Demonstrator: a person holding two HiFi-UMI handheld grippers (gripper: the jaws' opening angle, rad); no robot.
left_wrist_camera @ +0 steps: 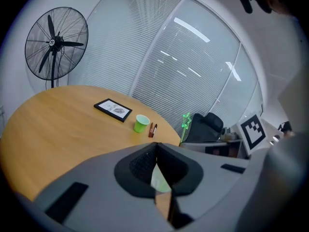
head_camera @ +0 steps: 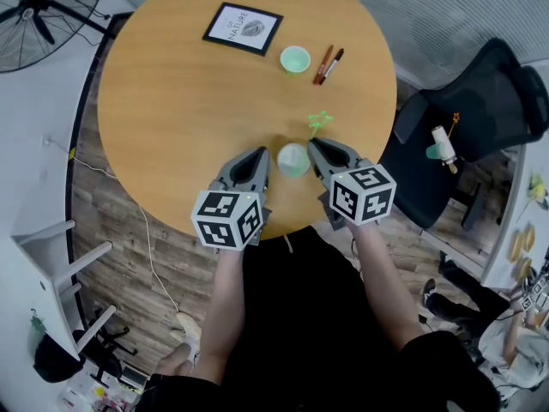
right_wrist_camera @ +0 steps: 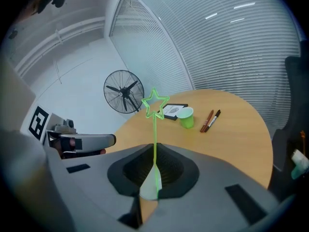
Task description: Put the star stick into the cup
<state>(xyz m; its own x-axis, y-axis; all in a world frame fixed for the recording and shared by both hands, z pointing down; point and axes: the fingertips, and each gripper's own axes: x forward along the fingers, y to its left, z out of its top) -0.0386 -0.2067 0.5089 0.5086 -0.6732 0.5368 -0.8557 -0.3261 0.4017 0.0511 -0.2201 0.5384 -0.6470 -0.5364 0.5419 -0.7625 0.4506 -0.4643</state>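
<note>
- Star stick (right_wrist_camera: 154,129): 1 item, thin, translucent green, with an open star outline at the top. It stood roughly upright above the near edge of the table, clamped low on its stem. The star rose clear above the jaws. The lower end ran down in front of the pale cup seen in the jaw gap. Whether it had entered the cup could not be told.
- Right gripper (right_wrist_camera: 154,148): jaws closed on the stick's stem, tips just right of the cup.
- Left gripper (left_wrist_camera: 155,146): jaws pressed together with nothing seen pinched between them. A pale strip of the cup showed through the gap below the tips. In the head view its tips lay just left of the cup. Contact with the rim could not be confirmed.
- Cup (head_camera: 293,160): 1 item, pale and translucent, upright, between the 2 gripper tips near the table's front edge.
- Table (head_camera: 189,110): round, with a wooden top.
- Green cup (head_camera: 295,58): 1 item, upright, well apart from the pale cup, toward the far side.
- Pens (head_camera: 328,64): 2 items, lying side by side just right of the green cup.
- Framed picture (head_camera: 243,28): black frame, lying flat left of the green cup near the far edge.
- Fan (head_camera: 39,11): standing on the floor beyond the table, to the left.
- Office chair (head_camera: 489,110): black, on the floor to the table's right.
</note>
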